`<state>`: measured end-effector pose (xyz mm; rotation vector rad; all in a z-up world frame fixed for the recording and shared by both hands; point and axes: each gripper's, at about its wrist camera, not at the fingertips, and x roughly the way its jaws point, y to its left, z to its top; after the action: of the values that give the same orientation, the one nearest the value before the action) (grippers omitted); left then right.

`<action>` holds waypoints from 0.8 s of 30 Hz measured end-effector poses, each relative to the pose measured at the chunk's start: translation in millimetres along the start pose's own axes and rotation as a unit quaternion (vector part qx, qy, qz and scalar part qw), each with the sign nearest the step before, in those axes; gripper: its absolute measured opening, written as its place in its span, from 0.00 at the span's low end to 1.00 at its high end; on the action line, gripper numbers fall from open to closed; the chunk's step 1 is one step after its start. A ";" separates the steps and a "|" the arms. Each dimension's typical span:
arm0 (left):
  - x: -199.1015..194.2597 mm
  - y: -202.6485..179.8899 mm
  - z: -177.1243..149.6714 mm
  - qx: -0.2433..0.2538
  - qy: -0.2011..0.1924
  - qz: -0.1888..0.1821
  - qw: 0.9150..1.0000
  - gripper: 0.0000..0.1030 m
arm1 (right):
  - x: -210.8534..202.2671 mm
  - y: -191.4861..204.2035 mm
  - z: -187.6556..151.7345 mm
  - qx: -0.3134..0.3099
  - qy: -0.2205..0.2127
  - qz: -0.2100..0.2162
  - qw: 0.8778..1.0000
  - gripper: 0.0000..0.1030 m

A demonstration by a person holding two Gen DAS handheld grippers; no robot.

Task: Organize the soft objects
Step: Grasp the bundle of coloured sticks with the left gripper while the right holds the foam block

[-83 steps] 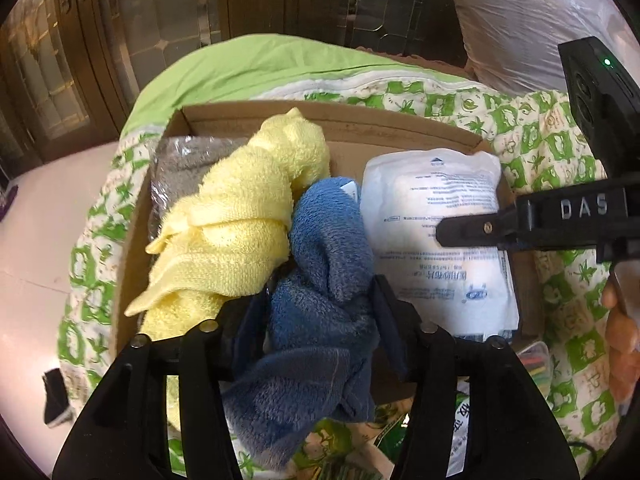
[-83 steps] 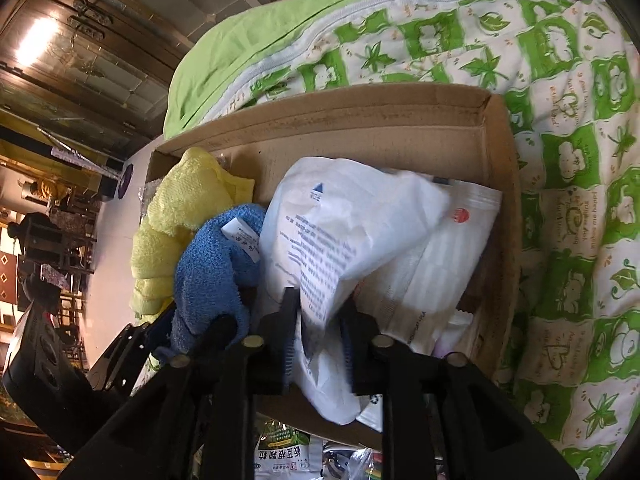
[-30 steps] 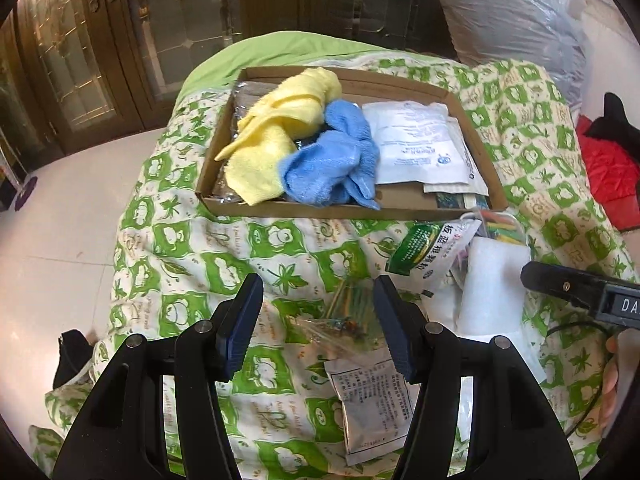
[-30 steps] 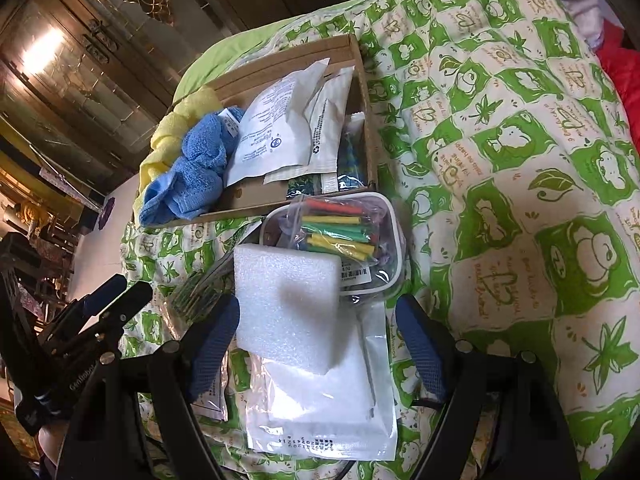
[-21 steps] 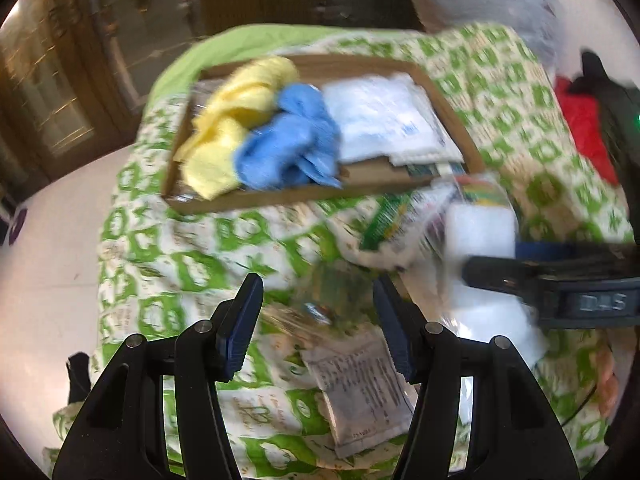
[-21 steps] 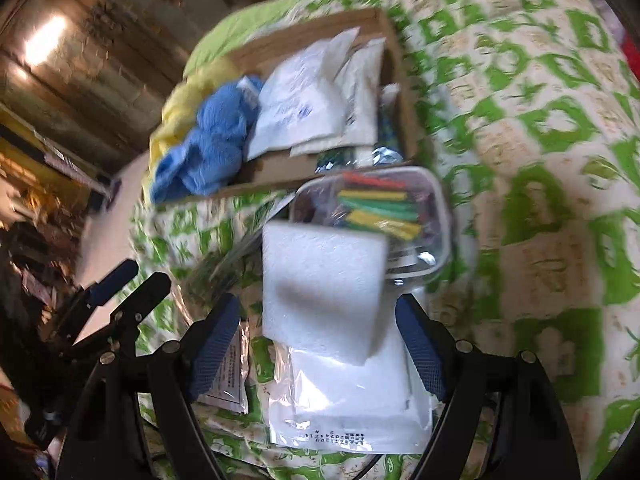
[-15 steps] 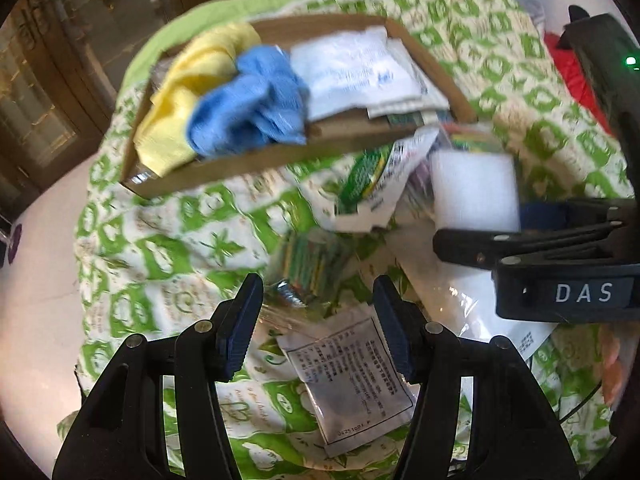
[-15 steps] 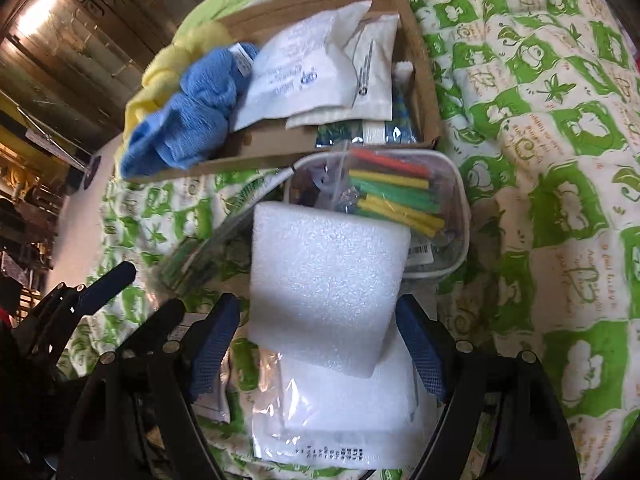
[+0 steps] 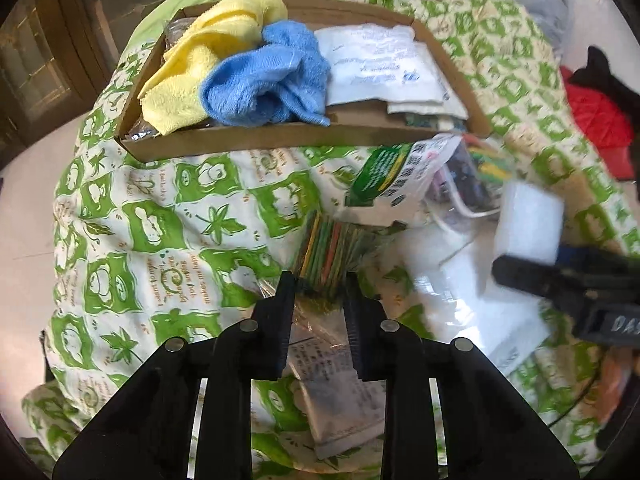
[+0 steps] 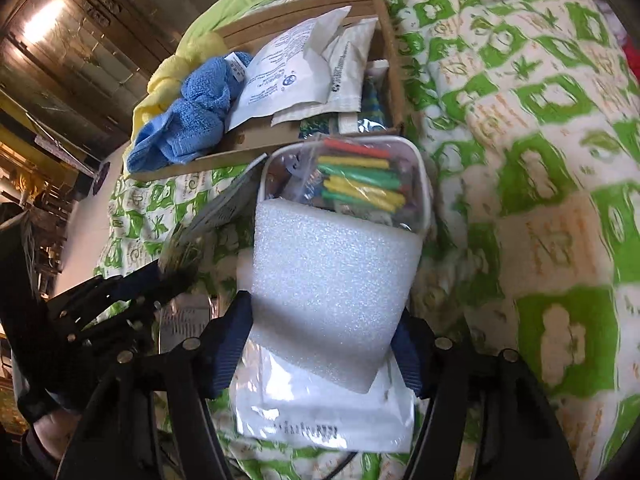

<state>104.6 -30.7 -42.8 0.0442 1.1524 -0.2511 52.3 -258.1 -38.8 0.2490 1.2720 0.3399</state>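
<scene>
Left wrist view: the cardboard box [image 9: 304, 136] at the bed's far edge already holds a yellow towel [image 9: 208, 60], a blue towel [image 9: 264, 80] and white packets [image 9: 380, 68]. The left gripper [image 9: 318, 280] has just been closing; its fingers now pinch a clear bag of coloured sticks [image 9: 328, 244] near the bed's middle, where a second ago they stood wide above it.

Right wrist view: the right gripper [image 10: 324, 320], also just closing, has its fingers against a white foam block [image 10: 332, 284] atop a plastic packet [image 10: 320, 412]; a clear pouch [image 10: 348, 184] remains outside.
</scene>
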 end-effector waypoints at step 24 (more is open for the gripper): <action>23.4 -11.8 6.4 0.023 0.027 0.019 0.999 0.59 | -7.5 8.0 -3.9 -0.016 -0.018 -0.003 1.000 0.64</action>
<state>116.6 -47.3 -60.3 0.1141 1.1980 -0.2436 45.8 -253.7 -30.3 0.2224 1.2305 0.3492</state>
